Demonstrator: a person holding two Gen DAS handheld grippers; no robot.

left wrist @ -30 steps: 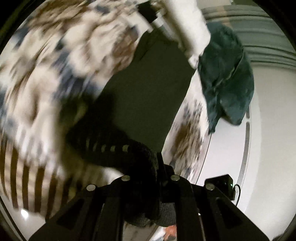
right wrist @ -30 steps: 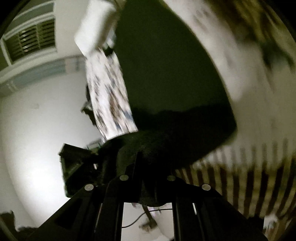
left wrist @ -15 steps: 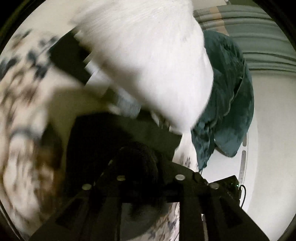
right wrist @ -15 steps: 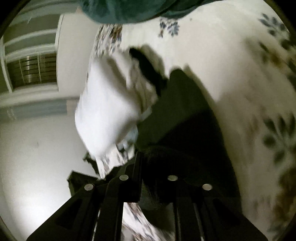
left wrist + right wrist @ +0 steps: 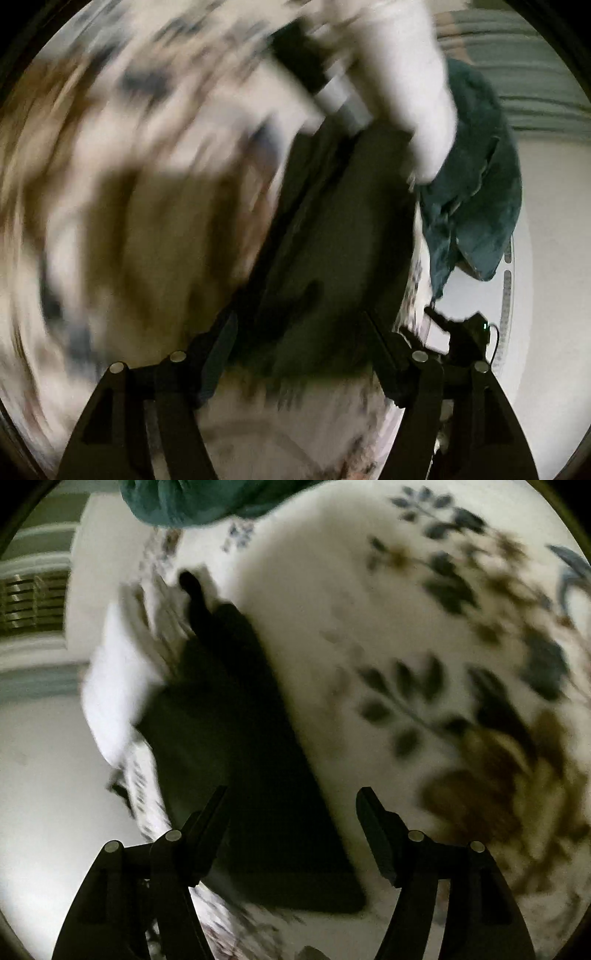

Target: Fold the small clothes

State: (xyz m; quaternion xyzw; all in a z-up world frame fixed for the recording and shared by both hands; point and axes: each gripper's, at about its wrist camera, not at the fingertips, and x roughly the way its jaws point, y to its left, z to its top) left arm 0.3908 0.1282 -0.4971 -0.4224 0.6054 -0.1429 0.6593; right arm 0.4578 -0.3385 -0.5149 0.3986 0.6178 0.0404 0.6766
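Now, garment: one dark green cloth (image 5: 258, 775) lies flat on the floral bedsheet (image 5: 424, 657), a long strip running from near the fingers to the far left of the bed; it seems already folded once, though blur hides the layers.
Left gripper (image 5: 299, 332): fingers spread wide, grasping nothing; the near end of the dark cloth (image 5: 332, 258) lies between them.
Right gripper (image 5: 291, 808): fingers also released and apart, empty, above the near end of the same cloth.
Handling: I judge the cloth light, soft and limp; it will sag and slide on the sheet, not break. Thin edges can slip out of a shallow pinch.
Where to hold: best at the two near corners, one per gripper, pinching all layers together.
Count: one dark green cloth in work; one teal garment (image 5: 476, 192) bunched at the far edge of the bed; one white sleeve (image 5: 417, 92) of the person reaching over the far end.
Unclear: the left view is strongly blurred, so I cannot tell the fabric type.
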